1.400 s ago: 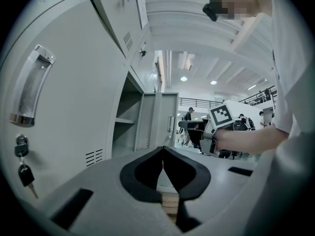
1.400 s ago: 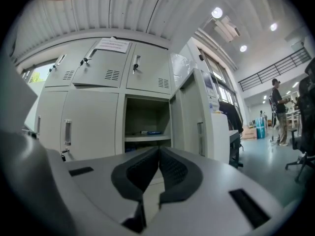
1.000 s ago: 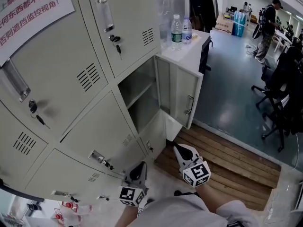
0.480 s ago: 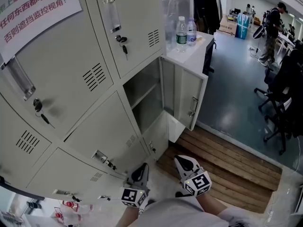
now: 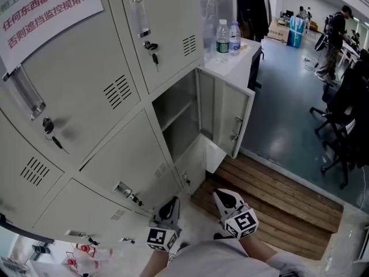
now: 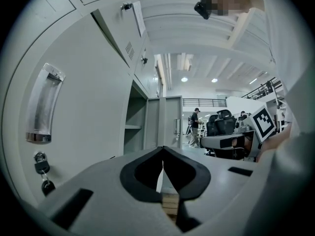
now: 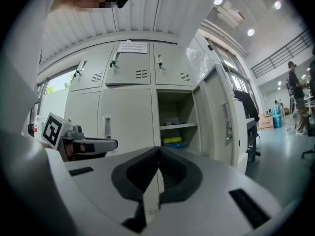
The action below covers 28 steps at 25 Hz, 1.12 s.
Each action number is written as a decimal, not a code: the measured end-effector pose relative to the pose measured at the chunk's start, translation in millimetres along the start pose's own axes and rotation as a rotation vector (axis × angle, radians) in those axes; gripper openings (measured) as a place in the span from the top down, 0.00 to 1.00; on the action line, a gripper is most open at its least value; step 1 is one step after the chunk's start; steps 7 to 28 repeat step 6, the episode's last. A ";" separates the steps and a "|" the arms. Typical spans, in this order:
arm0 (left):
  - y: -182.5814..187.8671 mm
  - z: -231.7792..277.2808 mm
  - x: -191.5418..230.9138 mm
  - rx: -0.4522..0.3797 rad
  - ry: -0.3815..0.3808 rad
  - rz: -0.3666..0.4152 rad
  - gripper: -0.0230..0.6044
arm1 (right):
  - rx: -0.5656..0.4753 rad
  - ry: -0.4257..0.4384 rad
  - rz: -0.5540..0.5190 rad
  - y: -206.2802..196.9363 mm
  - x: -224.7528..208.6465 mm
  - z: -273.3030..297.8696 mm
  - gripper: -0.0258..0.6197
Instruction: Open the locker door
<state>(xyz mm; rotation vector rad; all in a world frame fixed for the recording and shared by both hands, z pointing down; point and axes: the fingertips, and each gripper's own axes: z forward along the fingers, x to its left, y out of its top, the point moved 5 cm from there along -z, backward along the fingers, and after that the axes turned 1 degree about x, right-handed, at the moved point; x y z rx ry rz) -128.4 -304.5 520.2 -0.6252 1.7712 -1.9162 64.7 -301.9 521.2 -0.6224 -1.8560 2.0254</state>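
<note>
Locker door (image 5: 228,117), flat grey painted metal, stands open

Lockers (image 5: 115,154): pale grey-beige, dark louvre slots.
Open door (image 5: 228,117), ahead of the right gripper (image 5: 222,195): the same pale grey inside and out.
Left gripper (image 5: 171,203): light grey shell, black jaw pads; cube white with black square markers, as on the right one.
Notice (image 5: 46,10), high above the left gripper: white sheet, red characters, one green line on top.
Handle (image 6: 44,104): shiny silver.
Keys (image 5: 153,53): black heads.
Shelf items (image 7: 172,141), straight ahead of the right gripper: yellow over blue.
Planks (image 5: 277,206), right of the right gripper: warm brown, striped by dark gaps.
Floor (image 5: 282,114) beyond the planks: glossy blue-grey.
Bottle (image 5: 222,39): clear, green label.
Chairs (image 5: 346,114): black.
</note>
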 end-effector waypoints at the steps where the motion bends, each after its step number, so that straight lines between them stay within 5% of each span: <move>1: 0.4 -0.3 0.7 -0.001 0.001 0.001 0.95 | 0.000 0.000 0.002 -0.1 0.7 0.3 0.94; 28: -1.1 -2.4 4.7 0.003 0.014 0.001 0.95 | 0.004 -0.001 0.005 -1.0 3.0 1.4 0.94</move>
